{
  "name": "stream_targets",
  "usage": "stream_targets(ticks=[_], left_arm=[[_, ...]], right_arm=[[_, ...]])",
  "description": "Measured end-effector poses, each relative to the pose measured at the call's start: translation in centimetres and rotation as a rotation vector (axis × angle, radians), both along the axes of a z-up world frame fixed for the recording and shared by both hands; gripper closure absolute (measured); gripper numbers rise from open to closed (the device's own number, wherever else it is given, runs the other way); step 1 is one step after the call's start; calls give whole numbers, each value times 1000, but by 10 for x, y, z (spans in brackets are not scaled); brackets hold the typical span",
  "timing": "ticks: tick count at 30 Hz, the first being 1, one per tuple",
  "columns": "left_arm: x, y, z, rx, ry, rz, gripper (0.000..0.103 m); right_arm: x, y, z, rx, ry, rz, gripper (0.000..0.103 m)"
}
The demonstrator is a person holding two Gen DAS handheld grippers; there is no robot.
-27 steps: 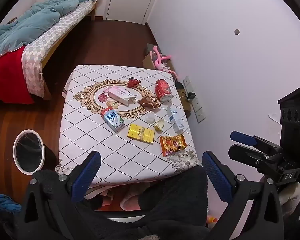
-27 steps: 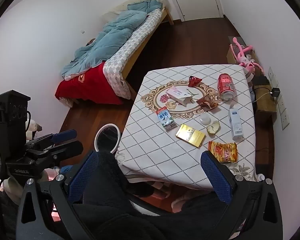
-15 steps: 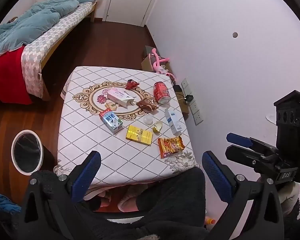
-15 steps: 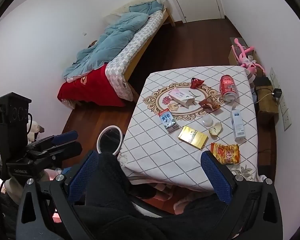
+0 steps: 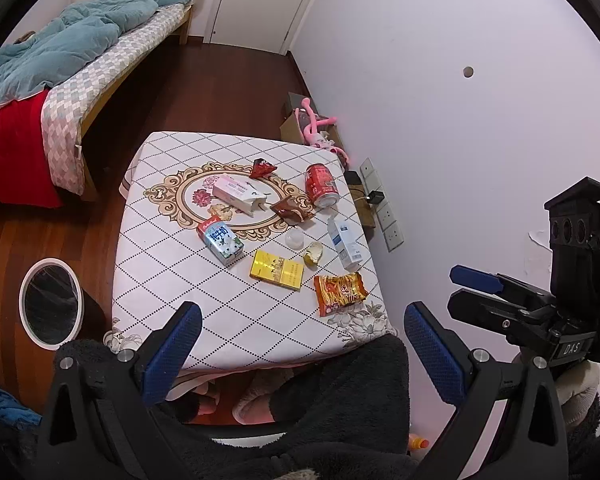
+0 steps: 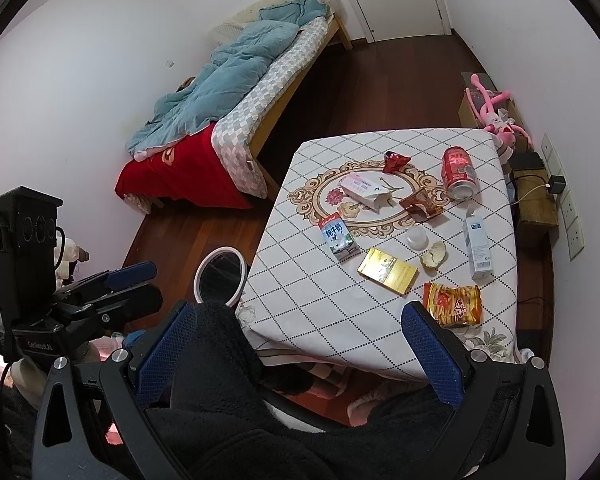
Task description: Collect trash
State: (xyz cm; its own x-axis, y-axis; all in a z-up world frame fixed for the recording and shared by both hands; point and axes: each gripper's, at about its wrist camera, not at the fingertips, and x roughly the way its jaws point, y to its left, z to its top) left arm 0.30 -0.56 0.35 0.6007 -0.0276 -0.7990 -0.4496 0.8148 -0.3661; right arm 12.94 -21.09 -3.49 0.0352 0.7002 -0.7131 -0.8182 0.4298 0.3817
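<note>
Several pieces of trash lie on the cloth-covered table [image 5: 180, 280]: a red can [image 5: 320, 185] on its side, an orange snack bag [image 5: 340, 288], a yellow box [image 5: 277, 269], a milk carton [image 5: 221, 240], a white-blue box [image 5: 347, 243] and a pink-white carton [image 5: 238, 194]. A white-rimmed bin [image 5: 49, 304] stands on the floor left of the table. My left gripper [image 5: 300, 354] is open and empty, held high over the table's near edge. My right gripper [image 6: 296, 354] is open and empty too, above the near edge; the bin [image 6: 220, 276] shows in its view.
A bed [image 5: 68, 64] with a blue quilt stands at the far left. A pink toy [image 5: 314, 124] and wall sockets [image 5: 384, 208] are at the table's right side by the wall. A closed door [image 5: 260, 0] is at the back. Dark fleece clothing [image 5: 320, 400] fills the foreground.
Both grippers have risen and pulled back slightly, so the table looks a little smaller and farther. Both stay open and empty. Nothing on the table has moved.
</note>
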Motion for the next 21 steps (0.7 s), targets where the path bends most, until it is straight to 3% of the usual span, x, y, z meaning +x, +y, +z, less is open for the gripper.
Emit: stream_targets(ticks=[21], left_arm=[[1,3,-5,-3,-4,4,0]], right_arm=[[-1,3,-3,0,8,6,0]])
